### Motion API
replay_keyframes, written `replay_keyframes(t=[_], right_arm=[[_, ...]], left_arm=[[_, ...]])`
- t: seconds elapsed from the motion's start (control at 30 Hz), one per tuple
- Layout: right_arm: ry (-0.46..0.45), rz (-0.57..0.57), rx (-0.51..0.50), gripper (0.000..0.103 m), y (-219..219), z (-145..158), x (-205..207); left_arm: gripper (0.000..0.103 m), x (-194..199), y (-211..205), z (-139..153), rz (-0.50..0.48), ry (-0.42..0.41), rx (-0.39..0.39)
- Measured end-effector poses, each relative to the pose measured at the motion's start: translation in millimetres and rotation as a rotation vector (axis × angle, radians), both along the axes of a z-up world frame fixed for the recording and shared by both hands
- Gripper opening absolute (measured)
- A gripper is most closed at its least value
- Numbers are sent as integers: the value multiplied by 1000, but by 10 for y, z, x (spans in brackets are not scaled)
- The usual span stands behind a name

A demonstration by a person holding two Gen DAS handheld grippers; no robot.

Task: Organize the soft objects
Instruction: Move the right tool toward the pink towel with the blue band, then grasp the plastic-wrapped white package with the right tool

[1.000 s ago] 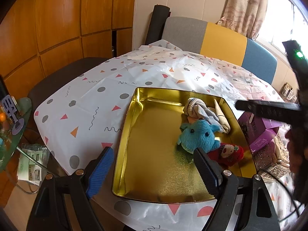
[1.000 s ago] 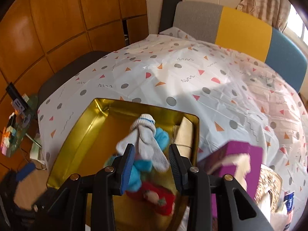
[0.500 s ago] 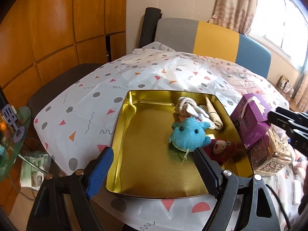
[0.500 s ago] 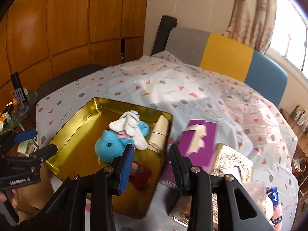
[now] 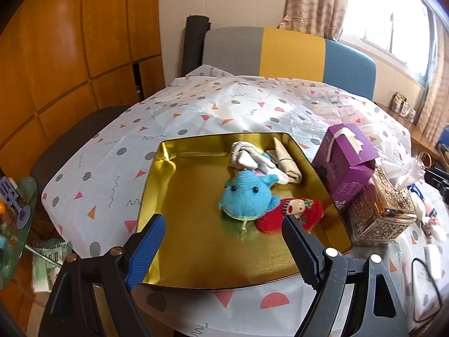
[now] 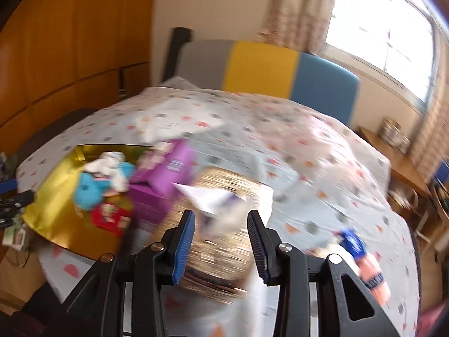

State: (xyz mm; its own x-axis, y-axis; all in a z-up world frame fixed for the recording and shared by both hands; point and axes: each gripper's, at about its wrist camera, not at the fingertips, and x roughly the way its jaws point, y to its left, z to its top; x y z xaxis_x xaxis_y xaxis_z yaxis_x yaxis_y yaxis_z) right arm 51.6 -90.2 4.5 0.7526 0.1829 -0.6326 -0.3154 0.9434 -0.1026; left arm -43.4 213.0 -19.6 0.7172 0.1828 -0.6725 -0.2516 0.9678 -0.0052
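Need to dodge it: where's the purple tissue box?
In the left wrist view the purple box stands on the right, just outside the gold tray's right wall, against the glittery gold box.
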Motion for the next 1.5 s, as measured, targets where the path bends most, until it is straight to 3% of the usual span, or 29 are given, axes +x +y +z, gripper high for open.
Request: replay_keyframes(t=[0.2,0.3,0.43,0.5,0.57,0.7,0.87,1.0,1.1,1.23,1.37,1.5], right_arm=[[10,-238,-14,39,-853,-88,128],[14,-417,32,39,-1406,-178,175],[40,-704,176,39,-2219,-438,100],[111,-830,259,39,-2546,-564,69],[136,-894,434,39,-2839,-643,2],[199,-955,574,39,-3048,-786,-89],[246,-920,627,39,-2971,-853,-61],[252,-749,589,39,-2697,-784,85],[283,-536,442,40,-2272,-698,294],[323,-257,92,52,-1686,-697,612],[420,-139,-103,62,-1513,-896,921],[474,-121,-221,64,-1504,-1076,1161]], left_arm=[[85,51,-155,-13,-71,14,-11],[85,66,-286,-5,-149,9,-31],[85,77,-535,50,-261,-3,-25],[85,103,-675,77,-318,-1,-37],[85,138,-827,77,-365,7,-41],[85,168,-1124,42,-453,41,-43],[85,145,-1453,-16,-562,65,-31],[84,95,-1596,-70,-623,77,-26],[84,73,-1640,-82,-656,81,-29],[85,56,-1619,-84,-670,77,-45],[85,71,-1625,-110,-664,91,-56],[85,87,-1607,-127,-660,102,-68]])
